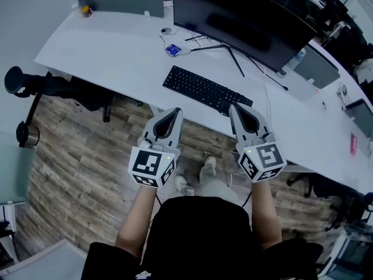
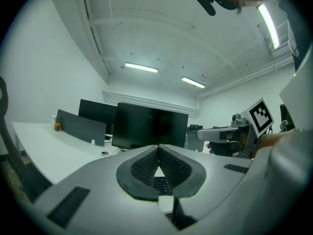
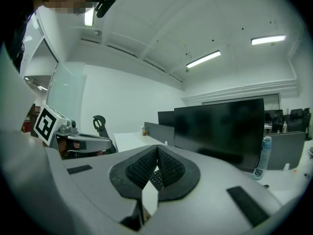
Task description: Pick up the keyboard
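Both closed and empty, my left tongs [image 1: 173,112] and right tongs [image 1: 234,108] hover just short of the keyboard [image 1: 204,89] on the counter [image 1: 111,45] ahead. Approach step, I judge; next they must open at its ends.

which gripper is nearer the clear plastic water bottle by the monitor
Right. The right gripper is short of the clear plastic water bottle; the left gripper is farther left.

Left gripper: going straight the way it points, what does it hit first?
Likely the keyboard, which lies right ahead of the shut left gripper. Height is unclear: if it clears the keys, the monitor behind comes next.
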A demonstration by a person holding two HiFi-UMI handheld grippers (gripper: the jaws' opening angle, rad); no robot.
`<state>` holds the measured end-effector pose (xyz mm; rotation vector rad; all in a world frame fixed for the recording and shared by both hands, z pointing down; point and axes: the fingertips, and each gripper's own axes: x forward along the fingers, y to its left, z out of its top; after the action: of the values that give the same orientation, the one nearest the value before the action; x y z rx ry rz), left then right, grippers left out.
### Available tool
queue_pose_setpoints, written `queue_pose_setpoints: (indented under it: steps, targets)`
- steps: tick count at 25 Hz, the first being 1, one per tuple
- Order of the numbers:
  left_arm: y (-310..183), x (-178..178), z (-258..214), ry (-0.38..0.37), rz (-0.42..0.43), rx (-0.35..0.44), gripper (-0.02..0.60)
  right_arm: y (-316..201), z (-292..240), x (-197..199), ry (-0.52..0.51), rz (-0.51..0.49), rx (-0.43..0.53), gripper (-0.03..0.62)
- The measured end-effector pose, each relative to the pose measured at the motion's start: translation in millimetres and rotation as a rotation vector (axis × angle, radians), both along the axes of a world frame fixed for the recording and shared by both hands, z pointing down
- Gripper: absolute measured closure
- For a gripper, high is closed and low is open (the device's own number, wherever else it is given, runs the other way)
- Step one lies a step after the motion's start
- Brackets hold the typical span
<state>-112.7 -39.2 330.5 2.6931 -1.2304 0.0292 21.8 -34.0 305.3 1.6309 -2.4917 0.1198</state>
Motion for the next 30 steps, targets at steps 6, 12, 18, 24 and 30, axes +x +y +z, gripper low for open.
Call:
queue_pose_setpoints:
  steps: [6, 12, 18, 24, 30]
  targets:
    - [-15, 5, 10, -0.018, -0.014, -0.019, 0.571, -15, 6, 7, -0.007, -0.019, -0.01, 0.588]
    - [-39, 23, 13, -0.043, -0.031, -0.022, 0.571, -44, 11, 23, -0.01, -0.053, -0.021, 0.588]
    - [-70, 42, 16, -0.05, -0.062, -0.028, 0.571, -76, 20, 40, 0.005, -0.114, -0.051, 0.588]
    - [-97, 64, 29, -0.068, -0.09, -0.052, 0.571, -111, 44, 61, 0.02, -0.172, -0.117, 0.588]
    - [-116, 74, 38, -0.085, -0.141, -0.072, 0.571, -140, 65, 68, 0.033, -0.246, -0.161, 0.588]
